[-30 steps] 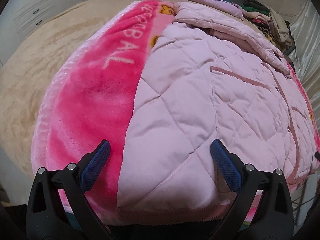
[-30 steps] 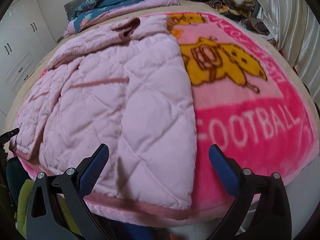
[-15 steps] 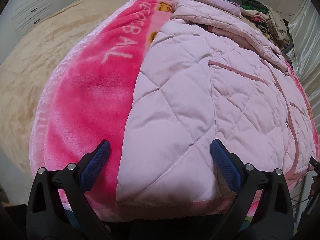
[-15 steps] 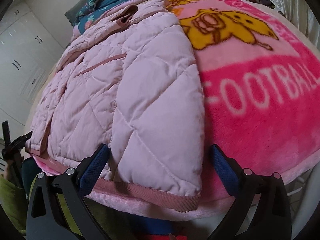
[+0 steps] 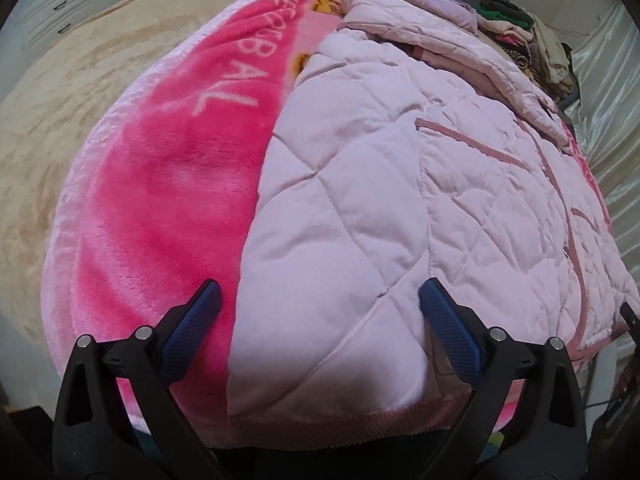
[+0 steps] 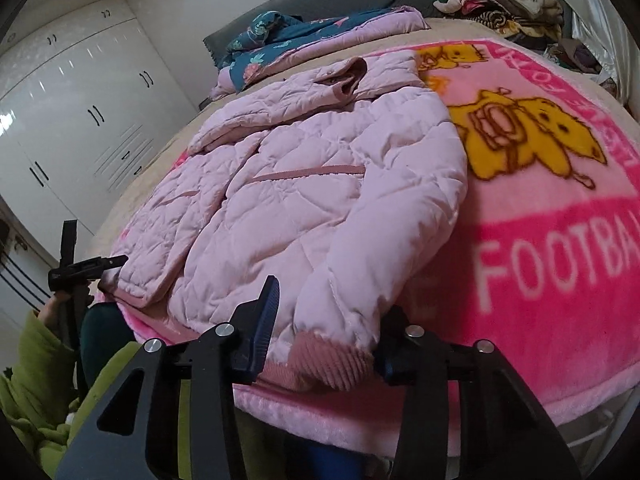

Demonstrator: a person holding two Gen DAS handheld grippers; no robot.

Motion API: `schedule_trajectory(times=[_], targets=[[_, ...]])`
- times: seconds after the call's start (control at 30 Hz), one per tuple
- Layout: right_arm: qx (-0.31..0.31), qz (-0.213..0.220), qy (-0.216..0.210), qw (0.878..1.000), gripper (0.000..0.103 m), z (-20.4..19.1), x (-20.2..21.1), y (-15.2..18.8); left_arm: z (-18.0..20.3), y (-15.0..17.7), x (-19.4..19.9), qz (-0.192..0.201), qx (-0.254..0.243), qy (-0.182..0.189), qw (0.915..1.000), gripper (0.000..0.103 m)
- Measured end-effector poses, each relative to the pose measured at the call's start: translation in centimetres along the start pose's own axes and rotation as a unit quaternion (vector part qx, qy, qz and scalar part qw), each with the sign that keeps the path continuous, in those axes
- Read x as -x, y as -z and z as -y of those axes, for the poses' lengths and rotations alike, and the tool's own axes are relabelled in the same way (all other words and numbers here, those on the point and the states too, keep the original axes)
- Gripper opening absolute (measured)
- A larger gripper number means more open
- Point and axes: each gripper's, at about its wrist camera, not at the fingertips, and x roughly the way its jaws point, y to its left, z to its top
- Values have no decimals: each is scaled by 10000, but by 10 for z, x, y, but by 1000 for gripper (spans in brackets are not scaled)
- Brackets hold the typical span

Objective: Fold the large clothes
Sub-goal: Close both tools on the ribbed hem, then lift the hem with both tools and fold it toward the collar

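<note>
A pale pink quilted jacket [image 5: 380, 208] lies spread on a bright pink blanket [image 5: 160, 200] that covers a bed. In the left wrist view, the blanket sits off the left finger of the left gripper [image 5: 320, 312] and the jacket's corner fills the space ahead and to the right. Its jaws stand wide but are closing; the jacket's lower corner lies between them, and neither blue pad visibly presses the fabric. The ribbed hem [image 5: 352, 420] runs just below the fingers, partly hidden behind the gripper's black frame.

In the right wrist view, the left gripper shows small at the far left edge, with a green sleeve [image 6: 28, 364] below it, cut off by the frame. Straight ahead, the right gripper [image 6: 324, 328] has its jaws closing around the jacket's other hem corner; the fabric bunches up between them and hides the right pad, so how firmly it grips is hard to make out. To the right of the gripper the blanket shows white lettering, cut off at the edge.
</note>
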Motion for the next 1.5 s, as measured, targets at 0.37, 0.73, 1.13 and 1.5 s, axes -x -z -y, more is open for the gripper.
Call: schedule_trajectory(times=[0.37,0.73,1.13,1.5], targets=[[-213,-480,287,9982,76,16,-38,23,13,7,11,262,-322,603,9973,43],[-162,75,-63,9998,25,7,-10,4,18,8,16,407,-326,603,9968,28],[60,825,-226,9963,22,-12,23,-32,46,-16,64,1243,-690,450,9888,13],[272,1111,-169,9933,22,-22,32,-66,60,-45,79,1592,-614,356,9847,12]])
